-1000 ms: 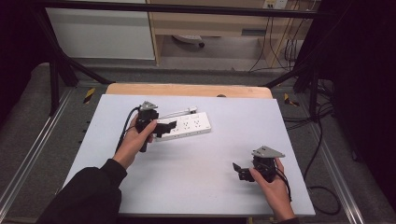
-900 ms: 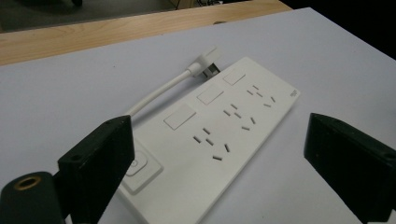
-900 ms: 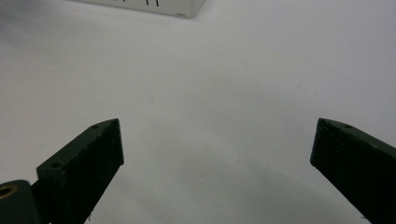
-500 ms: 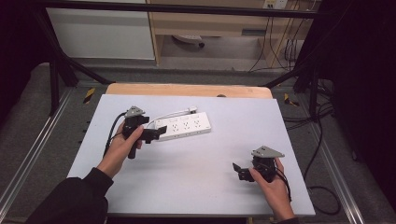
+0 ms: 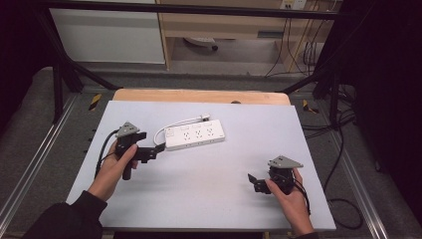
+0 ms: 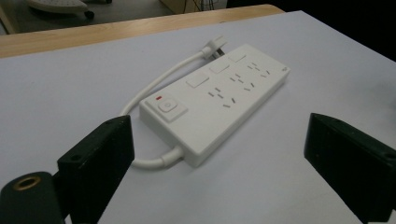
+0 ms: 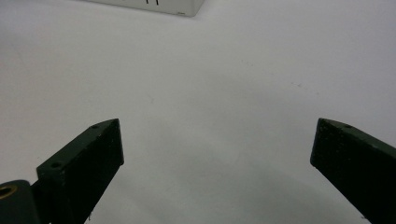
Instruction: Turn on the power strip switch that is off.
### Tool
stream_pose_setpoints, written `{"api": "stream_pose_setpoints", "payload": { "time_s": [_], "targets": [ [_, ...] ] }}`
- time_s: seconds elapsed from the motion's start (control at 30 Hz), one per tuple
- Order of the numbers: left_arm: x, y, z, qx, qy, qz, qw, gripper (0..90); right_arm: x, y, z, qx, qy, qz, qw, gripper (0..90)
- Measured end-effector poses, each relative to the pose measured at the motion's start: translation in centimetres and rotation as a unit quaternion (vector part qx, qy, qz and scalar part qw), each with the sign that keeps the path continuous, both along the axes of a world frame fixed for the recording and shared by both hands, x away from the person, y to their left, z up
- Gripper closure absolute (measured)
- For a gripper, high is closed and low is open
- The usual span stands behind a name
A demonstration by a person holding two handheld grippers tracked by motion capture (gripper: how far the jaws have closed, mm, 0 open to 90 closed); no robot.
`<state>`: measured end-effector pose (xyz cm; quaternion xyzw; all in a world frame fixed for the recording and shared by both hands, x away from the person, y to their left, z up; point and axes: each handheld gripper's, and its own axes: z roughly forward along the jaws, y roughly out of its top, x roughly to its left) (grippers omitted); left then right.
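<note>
Strip: the white power strip (image 5: 195, 136) lay on the table (image 5: 214, 199) toward 11 o'clock from centre, its cord (image 5: 175, 124) looped round to the plug (image 5: 204, 118).
Left gripper: the left gripper (image 5: 158, 149) sat just off the strip's switch end at 9 o'clock, jaws spread wide and holding nothing, probably lined up to take that end.
Right gripper: the right gripper (image 5: 254, 181) waited near 5 o'clock, well apart, jaws wide and empty, likely parked clear.

L tongs (image 5: 155, 151) jaws wide apart, R tongs (image 5: 255, 182) same, both hand-held low
</note>
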<state>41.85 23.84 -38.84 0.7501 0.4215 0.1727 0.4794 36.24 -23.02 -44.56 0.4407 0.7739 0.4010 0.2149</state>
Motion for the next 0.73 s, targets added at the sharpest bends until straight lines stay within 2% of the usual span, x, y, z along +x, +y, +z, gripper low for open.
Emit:
{"api": "stream_pose_setpoints", "payload": {
  "time_s": [0.1, 0.23, 0.53, 0.6, 0.67, 0.73],
  "targets": [
    [-1.0, 1.1, -0.4, 0.0, -0.001, 0.007, 1.0, 8.5, 0.0, 0.0, 0.0, 0.0, 0.0, -0.001, 1.0, 3.1],
    [-2.8, 2.6, -1.1, -0.016, -0.002, 0.023, 0.9996, 8.9, 0.0, 0.0, 0.0, -0.001, 0.001, -0.001, 1.0, 3.1],
    [-7.1, 6.0, -3.9, -0.006, 0.015, 0.044, 0.9989, 8.8, 0.2, -0.1, -0.1, -0.002, 0.002, -0.006, 1.0, 3.1],
    [-8.1, 6.1, -4.4, 0.006, 0.022, 0.037, 0.999, 9.2, 0.3, -0.1, -0.2, -0.005, 0.002, -0.009, 0.9999, 3.0],
    [-9.1, 5.9, -4.5, 0.015, 0.028, 0.019, 0.9993, 9.3, 0.4, -0.2, -0.3, -0.006, 0.004, -0.019, 0.9998, 3.0],
    [-9.8, 5.6, -4.5, 0.037, 0.021, -0.001, 0.9991, 7.7, 0.9, -0.4, -0.5, -0.016, 0.004, -0.034, 0.9993, 2.7]
  ]
}}
